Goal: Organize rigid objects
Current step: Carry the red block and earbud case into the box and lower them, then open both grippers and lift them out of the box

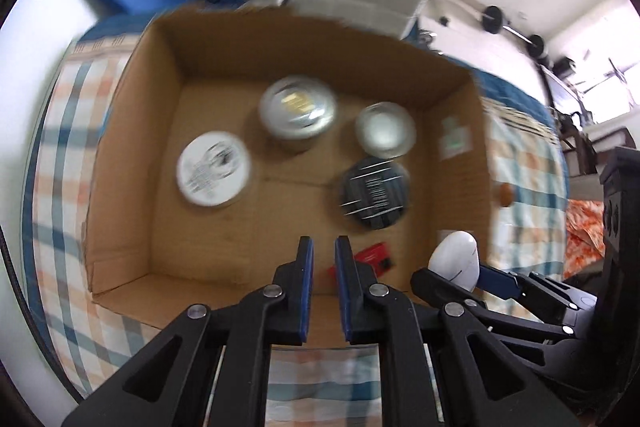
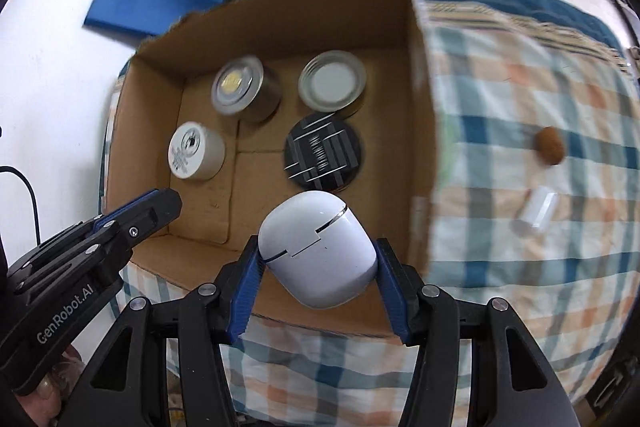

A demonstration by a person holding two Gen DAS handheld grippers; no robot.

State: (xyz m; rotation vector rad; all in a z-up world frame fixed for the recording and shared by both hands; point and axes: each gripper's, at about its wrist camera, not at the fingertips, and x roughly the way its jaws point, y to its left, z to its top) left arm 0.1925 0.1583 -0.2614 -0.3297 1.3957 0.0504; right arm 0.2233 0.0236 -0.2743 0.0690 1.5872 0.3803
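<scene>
Right gripper [image 2: 318,263]: jaws partway apart, blue pads pressed on both sides of a white earbud case [image 2: 318,253], held above the near edge of the cardboard box [image 2: 280,15].
Left gripper [image 1: 324,259]: jaws drawn nearly together, nothing between the pads, over the box's near wall.
Box contents: 4 round containers — a white-lidded tub [image 2: 194,151] at left, a silver tin [image 2: 240,87] and a grey-lidded tin [image 2: 334,81] far, a black disc [image 2: 324,153] centre; a red item [image 1: 376,257] near.
Checked cloth [image 2: 520,107]: a brown nut [image 2: 551,146] and a white cylinder [image 2: 536,213] lie right of the box.
</scene>
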